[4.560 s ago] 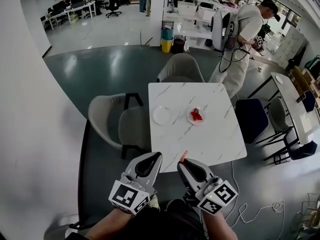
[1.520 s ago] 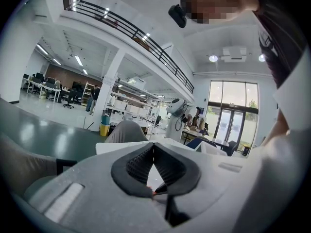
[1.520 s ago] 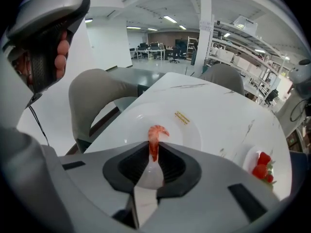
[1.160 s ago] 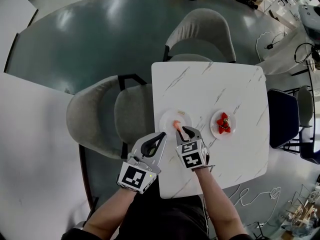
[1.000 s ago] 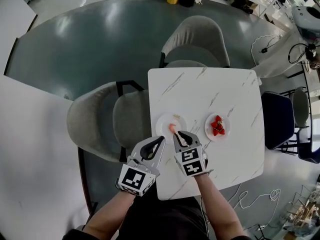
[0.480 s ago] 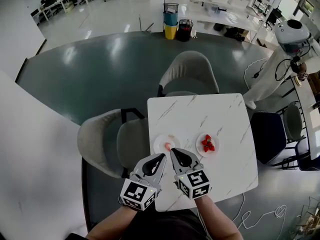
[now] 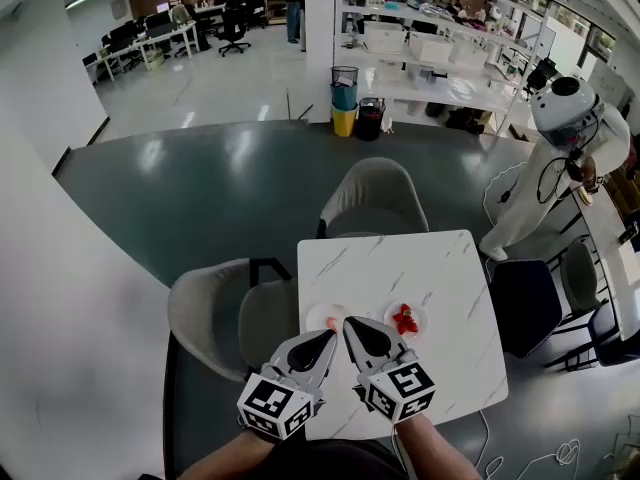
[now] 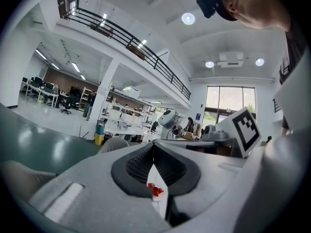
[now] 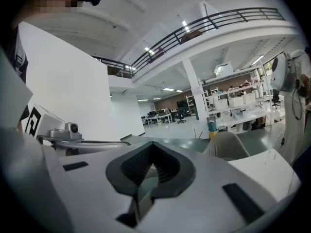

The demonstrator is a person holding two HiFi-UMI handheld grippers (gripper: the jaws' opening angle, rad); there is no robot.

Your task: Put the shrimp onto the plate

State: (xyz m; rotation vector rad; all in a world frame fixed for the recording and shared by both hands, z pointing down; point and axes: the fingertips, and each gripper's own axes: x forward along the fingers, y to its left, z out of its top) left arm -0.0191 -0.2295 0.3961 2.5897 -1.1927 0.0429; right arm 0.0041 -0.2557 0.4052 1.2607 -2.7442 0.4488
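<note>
The small pink shrimp (image 7: pixel 331 323) lies on the white plate (image 7: pixel 318 315) near the left edge of the white marble table (image 7: pixel 440 278). Both grippers hover close together over the table's near edge, just short of that plate. My left gripper (image 7: pixel 330 335) is shut and holds nothing; in the left gripper view its jaws (image 8: pixel 153 147) meet at the tips, and the strawberries (image 8: pixel 155 190) show through the gap below. My right gripper (image 7: pixel 348 322) is shut and empty too, and its tips (image 9: pixel 153 147) meet in the right gripper view. The grippers hide part of the plate.
A second plate with red strawberries (image 7: pixel 404 319) sits to the right of the shrimp plate. Grey chairs stand at the far side (image 7: pixel 372 196) and the left side (image 7: pixel 225 313), a dark blue chair (image 7: pixel 523 303) at the right. A person in white (image 7: pixel 555 158) stands beyond.
The right gripper carried the shrimp to the plate, left it there and drew back shut. Both grippers now sit nearer the table's edge, and the head view has lifted towards the room.
</note>
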